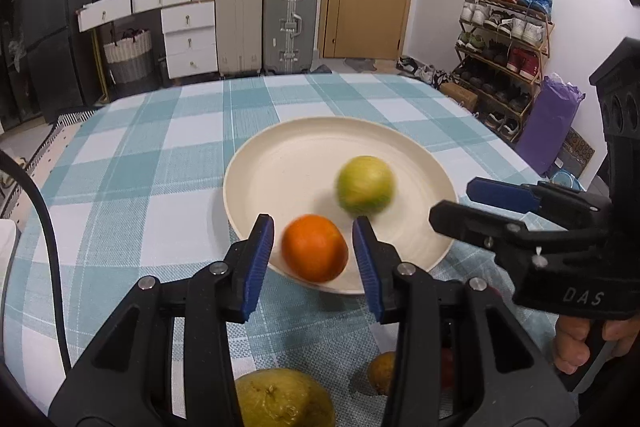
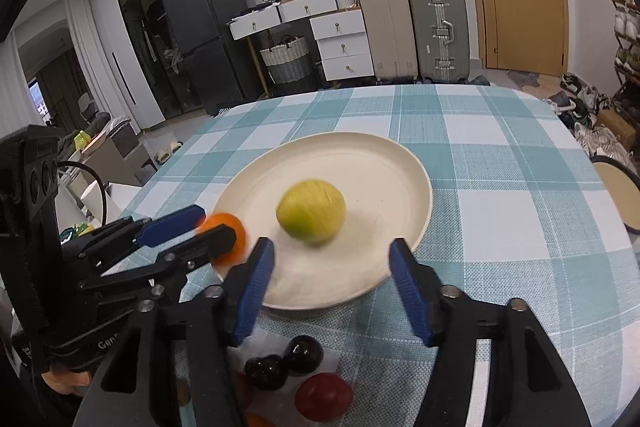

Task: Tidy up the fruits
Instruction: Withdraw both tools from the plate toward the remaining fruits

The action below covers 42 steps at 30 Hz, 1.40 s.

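Observation:
A cream plate [image 1: 280,163] [image 2: 384,163] sits on the checked tablecloth. A blurred yellow-green fruit [image 1: 365,185] [image 2: 311,211] lies on it. An orange [image 1: 315,247] [image 2: 224,233], blurred, is at the plate's near rim between my left gripper's open fingers, with gaps on both sides. My left gripper [image 1: 313,259] [image 2: 208,223] is open. My right gripper [image 2: 332,283] [image 1: 456,199] is open and empty, just short of the plate's near edge.
A large yellow fruit [image 1: 284,401] and a small brown one [image 1: 382,373] lie near me. Two dark plums [image 2: 284,361] and a red fruit [image 2: 324,395] lie below the right gripper. A stool [image 2: 618,195] stands at the right of the table.

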{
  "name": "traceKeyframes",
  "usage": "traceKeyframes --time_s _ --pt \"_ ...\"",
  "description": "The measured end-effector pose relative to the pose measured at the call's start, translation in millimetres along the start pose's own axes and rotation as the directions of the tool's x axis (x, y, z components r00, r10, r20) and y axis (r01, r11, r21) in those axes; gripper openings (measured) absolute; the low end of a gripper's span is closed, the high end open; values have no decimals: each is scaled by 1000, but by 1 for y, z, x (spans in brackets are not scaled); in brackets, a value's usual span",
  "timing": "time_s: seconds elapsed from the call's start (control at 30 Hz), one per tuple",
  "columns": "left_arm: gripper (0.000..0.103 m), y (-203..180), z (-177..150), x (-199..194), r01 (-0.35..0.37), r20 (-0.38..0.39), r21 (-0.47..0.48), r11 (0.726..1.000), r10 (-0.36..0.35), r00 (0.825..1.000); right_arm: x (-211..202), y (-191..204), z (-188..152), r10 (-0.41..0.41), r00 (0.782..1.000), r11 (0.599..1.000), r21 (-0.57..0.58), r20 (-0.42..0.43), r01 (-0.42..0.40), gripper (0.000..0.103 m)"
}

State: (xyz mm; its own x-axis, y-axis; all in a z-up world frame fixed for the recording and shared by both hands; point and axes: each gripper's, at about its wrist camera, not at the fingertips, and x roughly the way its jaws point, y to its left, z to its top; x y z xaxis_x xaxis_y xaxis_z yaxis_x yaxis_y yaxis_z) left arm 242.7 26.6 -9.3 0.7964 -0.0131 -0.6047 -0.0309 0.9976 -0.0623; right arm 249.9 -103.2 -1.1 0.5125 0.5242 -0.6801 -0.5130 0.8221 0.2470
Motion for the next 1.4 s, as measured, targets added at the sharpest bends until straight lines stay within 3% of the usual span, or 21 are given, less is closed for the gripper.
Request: traceKeyframes --time_s 0.1,0.27,0.33,0.43,0.67,1.03,1.4 --pt "47 3 0 -6 -1 7 -10 1000 1 1000 -8 0 -2 -21 1000 1000 -6 14 21 86" --pt "84 10 -3 -29 -25 51 -19 1000 26 998 -22 -4 -6 -51 998 999 -3 24 51 103" --pt "87 13 -3 -40 -23 70 -24 999 25 997 -30 -6 -8 -58 998 998 3 35 57 103" --pt "103 16 -7 -58 -47 82 -20 999 48 996 -39 -8 -12 -57 998 998 17 41 56 103" --pt "103 22 -27 -91 -71 75 3 997 71 995 -55 -2 -25 -62 998 998 12 28 62 103" --pt "103 20 -55 -123 -50 44 7 999 50 998 -74 16 -54 -79 997 997 -17 0 79 103" --pt "103 8 -68 -116 -24 -1 32 999 24 1000 -68 24 -75 -56 997 998 -29 -48 55 103"
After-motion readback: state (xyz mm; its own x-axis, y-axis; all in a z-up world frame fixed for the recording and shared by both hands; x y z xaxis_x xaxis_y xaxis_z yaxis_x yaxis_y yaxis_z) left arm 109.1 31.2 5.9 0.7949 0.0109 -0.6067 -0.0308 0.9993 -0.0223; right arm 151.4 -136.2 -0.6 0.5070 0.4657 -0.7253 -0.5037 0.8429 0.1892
